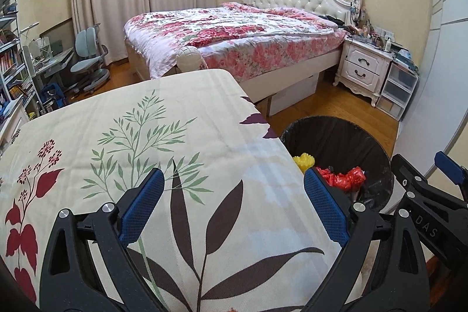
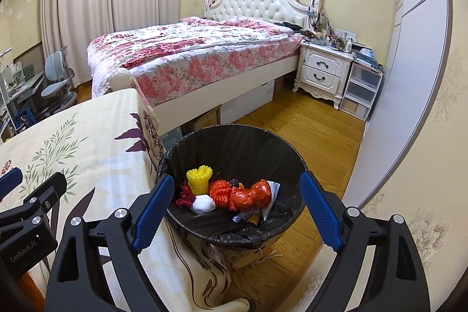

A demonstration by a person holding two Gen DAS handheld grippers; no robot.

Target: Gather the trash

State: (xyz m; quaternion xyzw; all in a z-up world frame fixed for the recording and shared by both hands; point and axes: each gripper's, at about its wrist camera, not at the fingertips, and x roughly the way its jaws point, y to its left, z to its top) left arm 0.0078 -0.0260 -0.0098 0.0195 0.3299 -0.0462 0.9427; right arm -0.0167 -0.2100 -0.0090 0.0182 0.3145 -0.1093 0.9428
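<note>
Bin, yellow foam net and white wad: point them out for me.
Bin (image 2: 288, 149), right wrist view, far rim of the black liner.
Yellow foam net (image 2: 199, 180), right wrist view, middle of its body.
White wad (image 2: 202, 204), right wrist view, its centre.

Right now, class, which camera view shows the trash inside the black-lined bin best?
The right wrist view: it looks into the bin, showing the yellow net, white wad and red bag. The left wrist view shows only part of the bin beyond the tablecloth.
</note>
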